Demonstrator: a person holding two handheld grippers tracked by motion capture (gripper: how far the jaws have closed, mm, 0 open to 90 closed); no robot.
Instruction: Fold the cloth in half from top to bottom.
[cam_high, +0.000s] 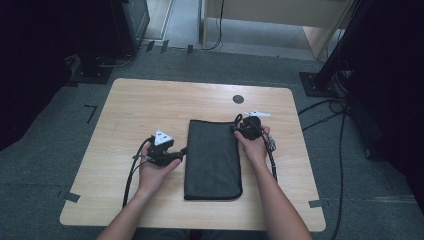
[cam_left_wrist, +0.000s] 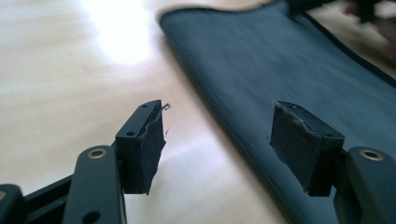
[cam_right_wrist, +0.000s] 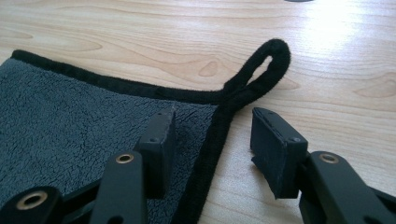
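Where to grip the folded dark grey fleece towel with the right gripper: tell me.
Grip the dark grey fleece towel at its black piped edge just below the hanging loop. Come from the bare-table side: the right gripper already straddles that raised edge, jaws open.

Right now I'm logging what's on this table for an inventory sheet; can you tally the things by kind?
Folded dark grey towel with a hanging loop: 1
Handheld grippers, left gripper and right gripper: 2
Round dark disc in the tabletop: 1
Total: 4
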